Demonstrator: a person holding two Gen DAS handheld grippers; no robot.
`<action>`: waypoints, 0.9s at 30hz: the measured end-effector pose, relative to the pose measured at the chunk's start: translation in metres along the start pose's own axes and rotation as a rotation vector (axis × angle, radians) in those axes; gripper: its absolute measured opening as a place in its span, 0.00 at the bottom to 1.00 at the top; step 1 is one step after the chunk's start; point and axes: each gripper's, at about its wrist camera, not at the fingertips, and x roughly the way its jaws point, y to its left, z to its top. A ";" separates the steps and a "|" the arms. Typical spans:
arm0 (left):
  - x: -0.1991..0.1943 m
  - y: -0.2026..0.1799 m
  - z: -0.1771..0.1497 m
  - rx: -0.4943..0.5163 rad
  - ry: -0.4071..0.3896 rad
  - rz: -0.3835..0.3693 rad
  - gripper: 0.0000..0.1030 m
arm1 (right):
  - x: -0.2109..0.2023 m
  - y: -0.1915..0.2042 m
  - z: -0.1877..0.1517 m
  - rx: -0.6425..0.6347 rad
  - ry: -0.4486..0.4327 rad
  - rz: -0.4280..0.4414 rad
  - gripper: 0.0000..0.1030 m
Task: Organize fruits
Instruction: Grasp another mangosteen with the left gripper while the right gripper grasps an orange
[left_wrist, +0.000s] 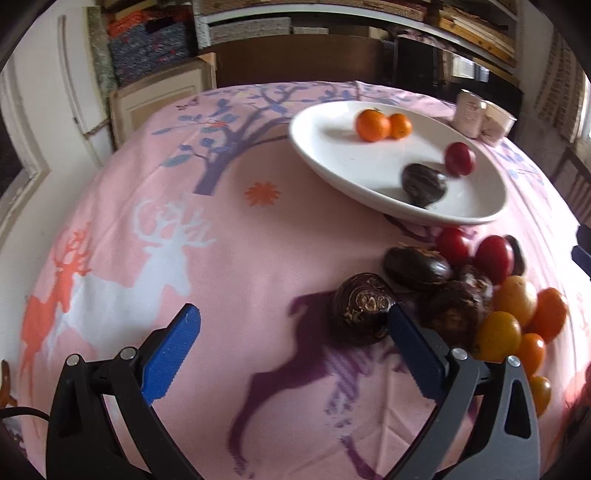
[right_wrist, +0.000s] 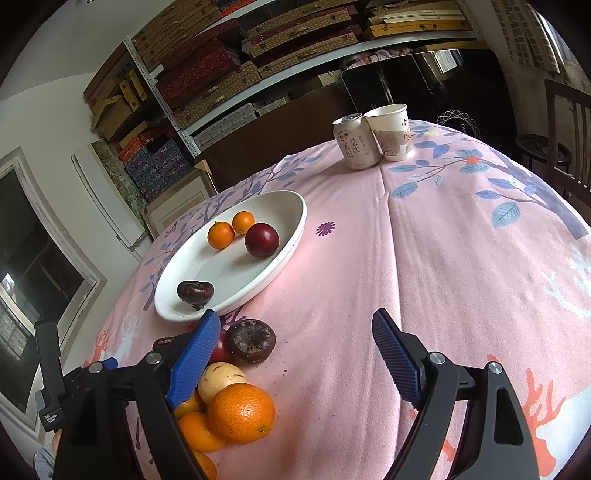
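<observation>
two tongs spread wide over the fruit pile, nothing gripped

both tongs are released, blue pads far apart. taking the white plate (right_wrist: 291, 236) as the landmark: the left tongs (left_wrist: 291, 350) hover on the near side of it, low over the pink deer-print cloth of the bench (left_wrist: 221, 258), and their right pad (left_wrist: 413, 354) sits just beside a dark brown water chestnut (left_wrist: 360, 314) without closing on it. the right tongs (right_wrist: 295, 358) also hang on the plate's near side, over bare cloth, their left pad (right_wrist: 194, 362) in front of the loose pile.

the loose pile (left_wrist: 491, 291) lies between the tongs and the plate's near rim: brown chestnuts and red plums close to the rim, and oranges and a yellowish fruit farthest from the plate, with one large orange (right_wrist: 242, 411) nearest the right camera.

on the plate, a single chestnut (right_wrist: 195, 291) rests by the near rim, a red plum (right_wrist: 261, 239) sits mid-plate, and two small oranges (right_wrist: 221, 235) touch each other toward the far rim.

beyond the plate's far side, a drink can (right_wrist: 352, 142) and a paper cup (right_wrist: 391, 133) stand upright, touching, near the bench edge.
</observation>
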 end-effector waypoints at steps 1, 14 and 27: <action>0.000 0.007 0.001 -0.022 0.000 0.030 0.96 | 0.000 0.000 0.000 0.003 0.000 0.001 0.83; 0.008 -0.005 -0.003 0.040 0.030 0.033 0.96 | -0.009 0.008 -0.011 -0.044 0.025 0.043 0.83; 0.022 -0.004 0.004 0.025 0.056 0.017 0.96 | 0.005 0.033 -0.040 -0.158 0.198 0.078 0.74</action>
